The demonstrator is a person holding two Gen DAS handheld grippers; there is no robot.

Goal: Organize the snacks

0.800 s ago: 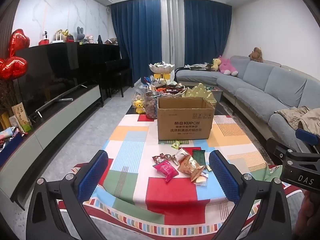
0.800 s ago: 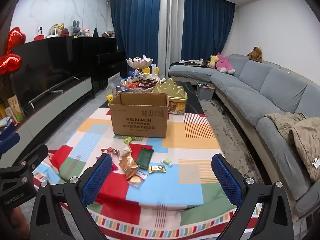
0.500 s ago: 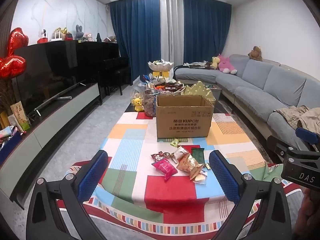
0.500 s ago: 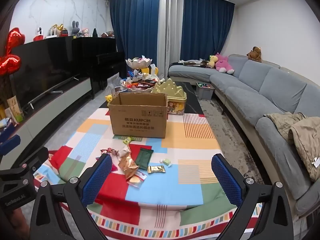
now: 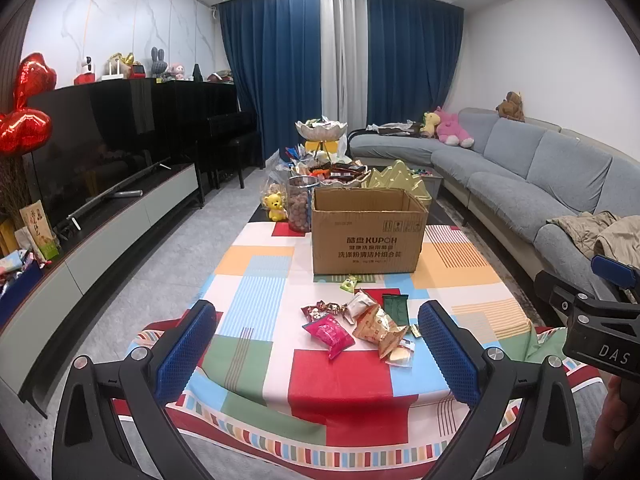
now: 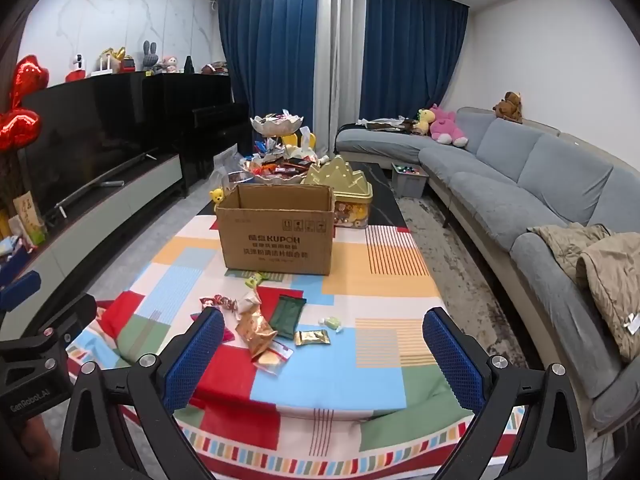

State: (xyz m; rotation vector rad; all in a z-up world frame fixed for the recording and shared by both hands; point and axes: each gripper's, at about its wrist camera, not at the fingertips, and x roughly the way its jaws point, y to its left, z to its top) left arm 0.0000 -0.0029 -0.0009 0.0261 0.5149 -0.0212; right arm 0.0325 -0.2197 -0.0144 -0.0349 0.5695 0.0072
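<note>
Several snack packets lie in a loose pile on the colourful tablecloth (image 5: pixel 256 292): a pink packet (image 5: pixel 329 331), a gold-orange bag (image 5: pixel 378 326), a dark green packet (image 5: pixel 395 308) and small candies (image 5: pixel 320 309). Behind them stands an open cardboard box (image 5: pixel 368 236). In the right wrist view the pile (image 6: pixel 256 326), a small gold packet (image 6: pixel 312 337) and the box (image 6: pixel 280 232) show too. My left gripper (image 5: pixel 318 350) is open and empty, held short of the pile. My right gripper (image 6: pixel 324 356) is open and empty, at the table's near edge.
Beyond the box stand a gold tin (image 6: pixel 344 188), bowls of sweets (image 6: pixel 276 170) and a jar (image 5: pixel 299 204). A grey sofa (image 6: pixel 540 184) runs along the right. A TV unit (image 5: pixel 100 220) runs along the left. The right gripper's body (image 5: pixel 600 320) shows at the left wrist view's right edge.
Both grippers have shifted slightly; the table and snacks sit a little higher and farther in the views. Nothing was picked up.
</note>
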